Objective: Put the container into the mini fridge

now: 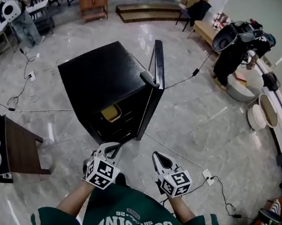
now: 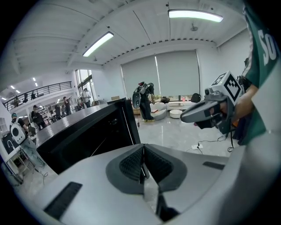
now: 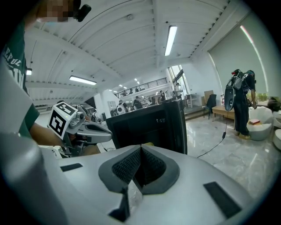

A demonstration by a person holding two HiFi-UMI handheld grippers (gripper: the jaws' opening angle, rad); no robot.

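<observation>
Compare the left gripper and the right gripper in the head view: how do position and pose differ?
The left gripper is close to the mini fridge's lower front; the right gripper sits further back, over the floor. The left gripper slants rightward; the right gripper leans slightly leftward. Both are shut, holding nothing.

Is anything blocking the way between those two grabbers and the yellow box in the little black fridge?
Nothing visible does. The door of the mini fridge stands open, and the yellow container sits inside, facing the left gripper and right gripper, both shut and empty.
</observation>
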